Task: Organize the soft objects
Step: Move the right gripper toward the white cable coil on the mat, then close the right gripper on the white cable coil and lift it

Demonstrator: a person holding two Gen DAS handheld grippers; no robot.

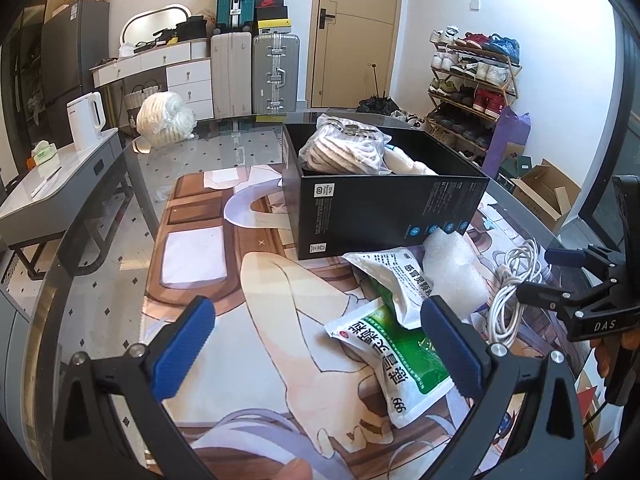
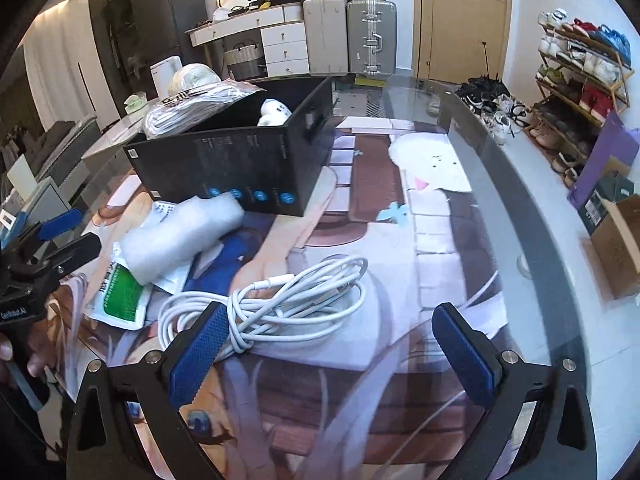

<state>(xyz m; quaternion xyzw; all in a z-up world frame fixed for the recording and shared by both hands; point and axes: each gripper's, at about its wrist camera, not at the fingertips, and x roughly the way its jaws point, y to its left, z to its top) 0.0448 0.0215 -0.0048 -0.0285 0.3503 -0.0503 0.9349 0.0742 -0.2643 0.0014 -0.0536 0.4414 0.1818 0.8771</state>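
A black box (image 1: 384, 208) stands on the printed mat and holds a bagged rope bundle (image 1: 344, 148) and a white plush (image 1: 408, 166); the box also shows in the right wrist view (image 2: 240, 168). In front of it lie two green-and-white medicine pouches (image 1: 400, 344), a bubble-wrap piece (image 1: 452, 268) and a coiled white cable (image 2: 280, 304). My left gripper (image 1: 316, 344) is open and empty, just above the mat, its right finger over a pouch. My right gripper (image 2: 332, 352) is open and empty, its left finger at the cable coil.
A second bagged rope bundle (image 1: 166, 120) lies at the glass table's far left edge. A white kettle (image 1: 86, 120) stands on a side table. Suitcases (image 1: 276, 72), a dresser and a shoe rack (image 1: 472, 92) line the walls. A cardboard box (image 2: 620, 240) sits on the floor.
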